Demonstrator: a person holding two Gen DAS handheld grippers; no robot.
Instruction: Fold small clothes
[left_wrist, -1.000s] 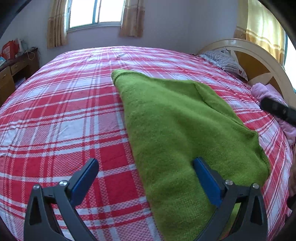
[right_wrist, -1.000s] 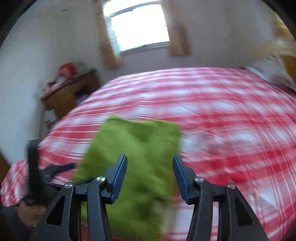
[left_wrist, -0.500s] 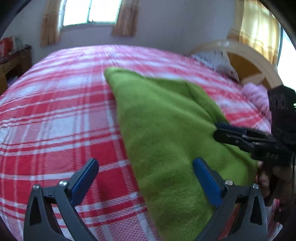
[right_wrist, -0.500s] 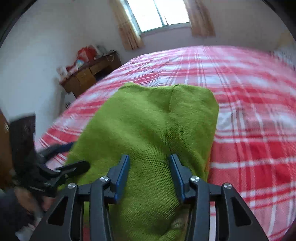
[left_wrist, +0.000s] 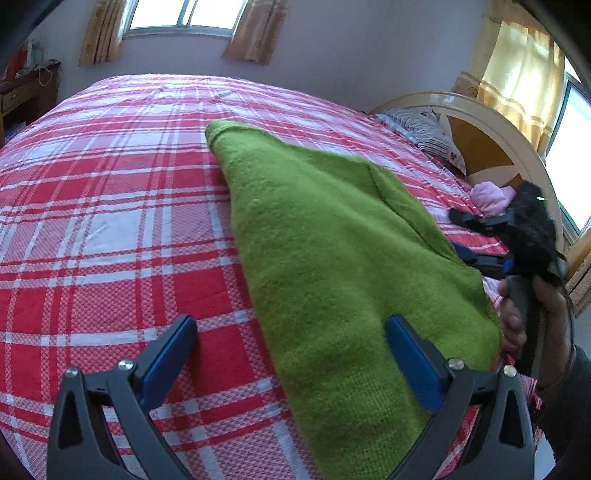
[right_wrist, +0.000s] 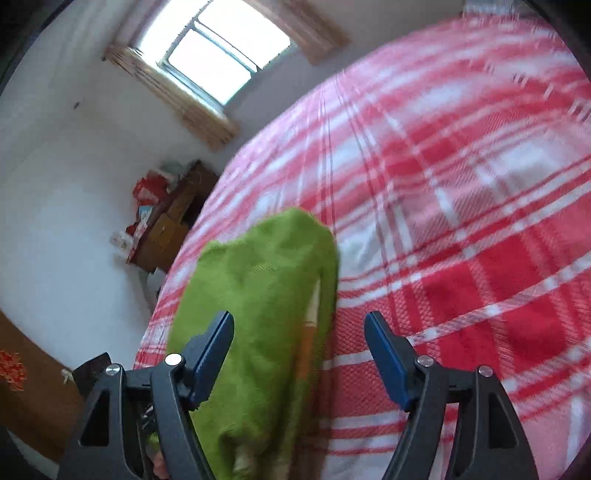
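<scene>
A green knit garment lies folded lengthwise on the red plaid bedspread. My left gripper hovers open over its near end; the garment's left edge runs between the fingers, untouched by either pad. In the same view a hand holds my right gripper at the garment's right edge. The blurred right wrist view shows the right gripper tilted, its jaws opening. There the green garment lies below and between the blue pads, and neither pad presses on it.
A cream and wood headboard with a striped pillow and a pink cloth is at the right. A wooden cabinet with clutter stands against the wall beside the bed. Bare bedspread stretches far left and beyond the garment.
The right gripper came down to the garment's right side, rolled, and its jaws spread wider. The left gripper stayed almost in place and open, turning slightly.
</scene>
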